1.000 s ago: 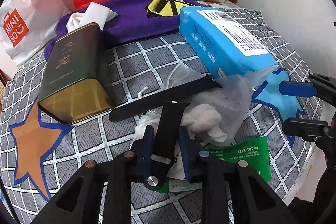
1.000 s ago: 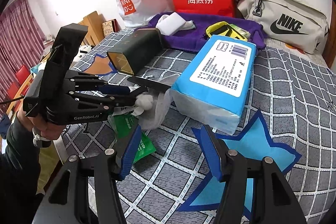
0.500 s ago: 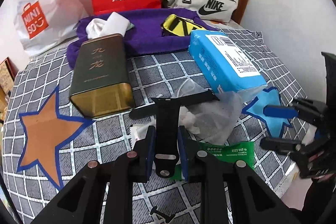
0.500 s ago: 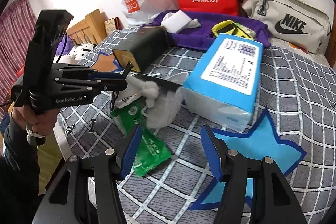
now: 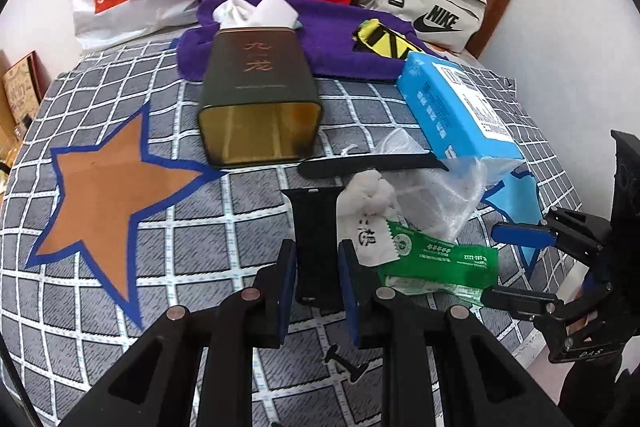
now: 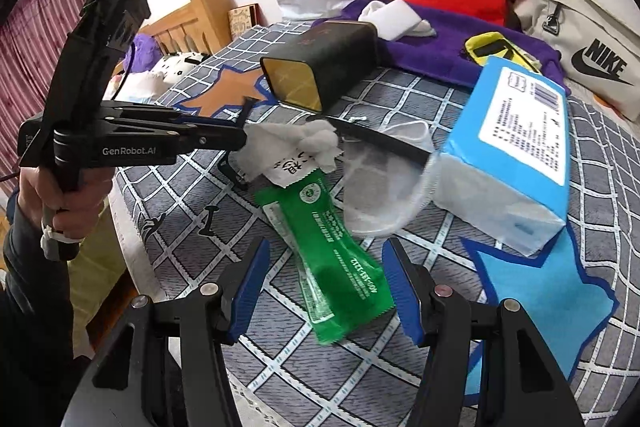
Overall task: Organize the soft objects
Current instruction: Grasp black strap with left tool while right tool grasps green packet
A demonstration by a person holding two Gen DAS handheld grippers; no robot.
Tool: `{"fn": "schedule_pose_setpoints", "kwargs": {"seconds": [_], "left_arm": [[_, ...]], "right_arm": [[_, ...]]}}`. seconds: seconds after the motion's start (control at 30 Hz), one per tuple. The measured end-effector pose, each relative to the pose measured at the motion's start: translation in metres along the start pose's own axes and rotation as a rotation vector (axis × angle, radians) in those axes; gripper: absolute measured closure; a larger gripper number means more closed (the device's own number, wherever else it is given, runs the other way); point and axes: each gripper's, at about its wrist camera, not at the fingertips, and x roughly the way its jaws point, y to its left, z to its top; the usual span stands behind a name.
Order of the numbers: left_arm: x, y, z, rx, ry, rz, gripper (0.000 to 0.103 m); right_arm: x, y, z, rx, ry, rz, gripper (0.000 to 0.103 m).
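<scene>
Left wrist view: left gripper clamps a black strap; right gripper gapes empty.

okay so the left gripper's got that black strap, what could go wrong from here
1. The black strap hangs long from the left gripper; its free end could drag the white sachet beside it.
2. The open right gripper hovers over the green packet, close to the bed's edge.

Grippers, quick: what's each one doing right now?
Left gripper: shut on the black strap.
Right gripper: open, holding nothing, above the green packet.
</scene>
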Motion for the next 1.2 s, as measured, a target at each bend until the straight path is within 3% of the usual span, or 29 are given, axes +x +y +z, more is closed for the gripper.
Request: {"fn": "schedule_pose_setpoints", "kwargs": {"seconds": [0.2, 0.57, 0.87, 0.9, 0.93, 1.07, 1.2], "left_arm": [[-0.004, -0.005, 0.008, -0.011, -0.038, -0.010, 0.083], [-0.039, 0.011, 0.020, -0.041, -0.097, 0.050, 0.083], [-0.036, 0.025, 0.009, -0.080, -0.088, 0.068, 0.083], [-0.036, 0.024, 0.008, -0.082, -0.087, 0.067, 0.083], [-0.036, 0.023, 0.007, -0.083, -0.084, 0.068, 0.083], [-0.036, 0.021, 0.003, -0.091, -0.089, 0.061, 0.083], [-0.037, 0.021, 0.000, -0.104, -0.089, 0.059, 0.083]], "right_arm": [[-0.001, -0.006, -0.002, 0.017, 0.001, -0.004, 0.044], [0.022, 0.004, 0.004, -0.034, 0.035, 0.008, 0.044], [0.043, 0.028, 0.000, -0.148, 0.074, -0.088, 0.043], [0.043, 0.030, -0.001, -0.155, 0.072, -0.102, 0.049], [0.042, 0.029, -0.001, -0.155, 0.071, -0.106, 0.063], [0.031, 0.022, -0.006, -0.112, 0.086, -0.047, 0.076], [0.016, 0.015, -0.019, -0.086, 0.083, -0.042, 0.077]]}}
